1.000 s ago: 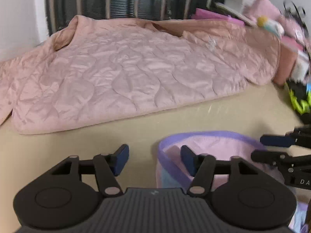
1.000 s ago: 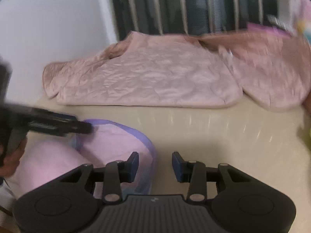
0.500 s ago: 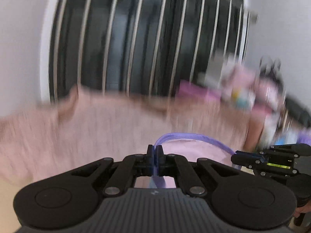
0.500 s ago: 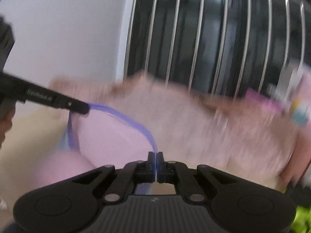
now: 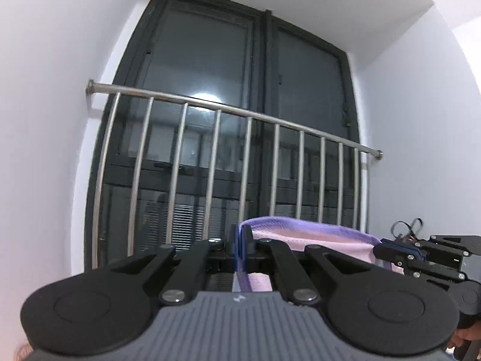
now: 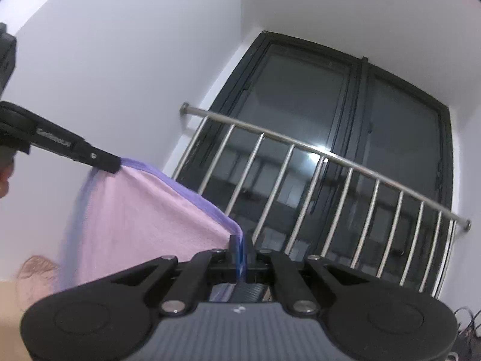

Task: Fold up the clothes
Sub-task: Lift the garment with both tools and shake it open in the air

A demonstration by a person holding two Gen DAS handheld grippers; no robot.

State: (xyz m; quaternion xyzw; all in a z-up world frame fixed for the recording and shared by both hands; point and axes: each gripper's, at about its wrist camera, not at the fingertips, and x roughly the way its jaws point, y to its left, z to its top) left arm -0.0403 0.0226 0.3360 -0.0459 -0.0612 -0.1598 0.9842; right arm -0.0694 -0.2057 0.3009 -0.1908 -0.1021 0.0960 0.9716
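I hold both tools raised: my left gripper (image 5: 240,242) and my right gripper (image 6: 239,248) each clamp the purple-trimmed pink garment (image 6: 144,222), railing (image 6: 330,198) at twelve o'clock.

— How's your light?
— Even and soft indoors; the white walls (image 5: 60,120) beyond your fingers read bright, without hard shadows. One lamp glare sits on the dark window glass (image 5: 204,99) above your fingertips.
— Sharpness?
— Both views crisp. The fisheye bows the steel railing (image 6: 330,156) and blackens the corners.
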